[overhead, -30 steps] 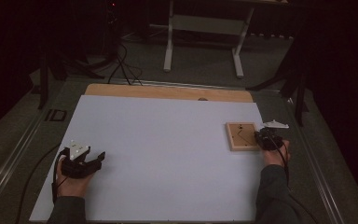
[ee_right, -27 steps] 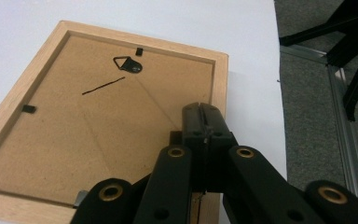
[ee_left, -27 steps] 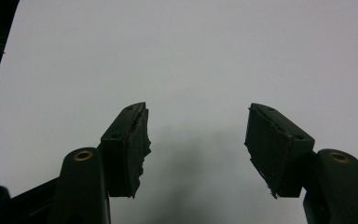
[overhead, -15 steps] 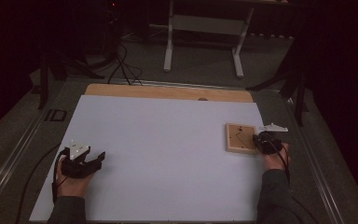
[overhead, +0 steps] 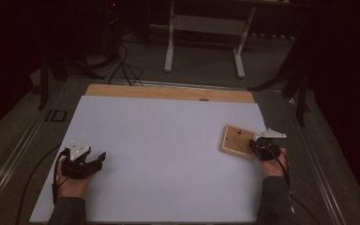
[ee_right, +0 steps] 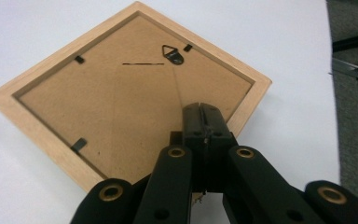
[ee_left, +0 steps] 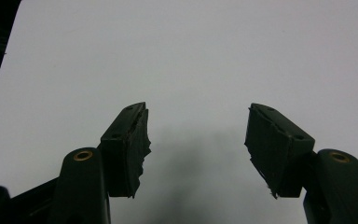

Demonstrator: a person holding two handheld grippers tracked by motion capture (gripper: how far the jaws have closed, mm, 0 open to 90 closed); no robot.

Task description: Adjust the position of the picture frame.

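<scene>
Dark room; a white stand (overhead: 204, 35) and cables lie on the floor beyond the table (overhead: 168, 154), whose white sheet leaves a wooden strip along the far edge. No legible writing. A wooden picture frame (overhead: 237, 140) lies face down near the right edge. Right tongs (overhead: 258, 147) closed, tips over its near corner. Left tongs (overhead: 98, 159) open, empty.

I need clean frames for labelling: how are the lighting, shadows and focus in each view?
High view: dim, dark surroundings, soft detail on the picture frame. Left gripper view: evenly lit white table, faint shadow between the left claw tips. Right gripper view: frame back sharp, right claw near and slightly soft.
</scene>
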